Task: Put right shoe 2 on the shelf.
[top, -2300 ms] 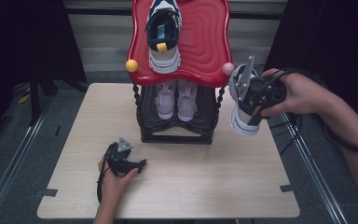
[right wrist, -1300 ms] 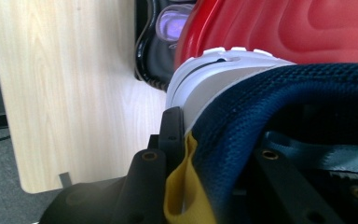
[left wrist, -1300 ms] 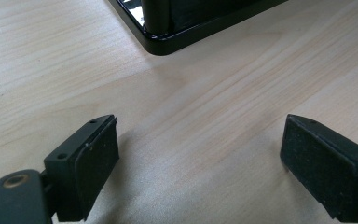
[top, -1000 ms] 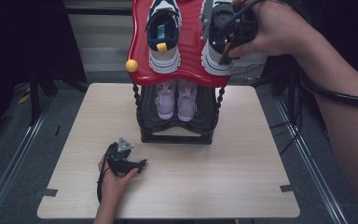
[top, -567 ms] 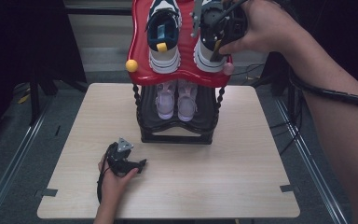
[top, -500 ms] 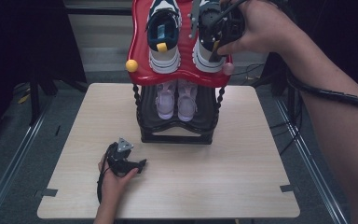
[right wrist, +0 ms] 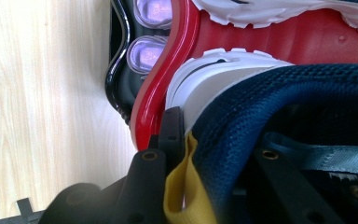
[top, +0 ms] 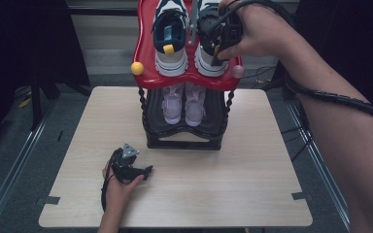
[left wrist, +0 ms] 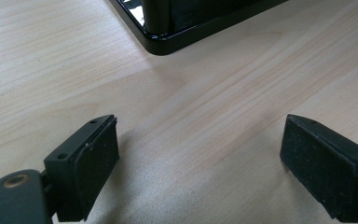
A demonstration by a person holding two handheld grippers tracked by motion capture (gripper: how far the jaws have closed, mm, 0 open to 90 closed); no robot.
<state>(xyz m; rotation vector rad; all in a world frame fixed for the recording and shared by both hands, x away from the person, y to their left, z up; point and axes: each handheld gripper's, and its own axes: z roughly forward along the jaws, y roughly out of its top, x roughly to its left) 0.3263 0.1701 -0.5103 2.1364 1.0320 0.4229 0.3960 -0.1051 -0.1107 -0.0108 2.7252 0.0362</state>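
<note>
The pale wood-grain counter (top: pixel 252 194) is carrying a 2-tier shoe rack w/ a glossy black lower shelf (top: pixel 184 138) and a wavy red plastic top shelf (top: pixel 145 63). That rack is likely standing at the far-centre edge so both arms are reaching it freely. 1 navy-and-white mesh sneaker w/ a yellow heel tab (top: pixel 171 34) is already sitting on the red shelf's left half; its twin, the 2nd navy-and-white sneaker (top: pixel 209 58), is resting just beside it on the right, heel toward the person. 2 pale lilac shoes (top: pixel 184 102) are occupying the black shelf below. The right hand-held gripper (top: pixel 223 36) is pinching the 2nd sneaker's heel collar, jaws pressed tight on navy mesh and yellow tab (right wrist: pixel 179 196), probably for steadying it into line. The left hand-held gripper (top: pixel 126 165) is idling on the counter, jaws spread, holding nothing.
</note>
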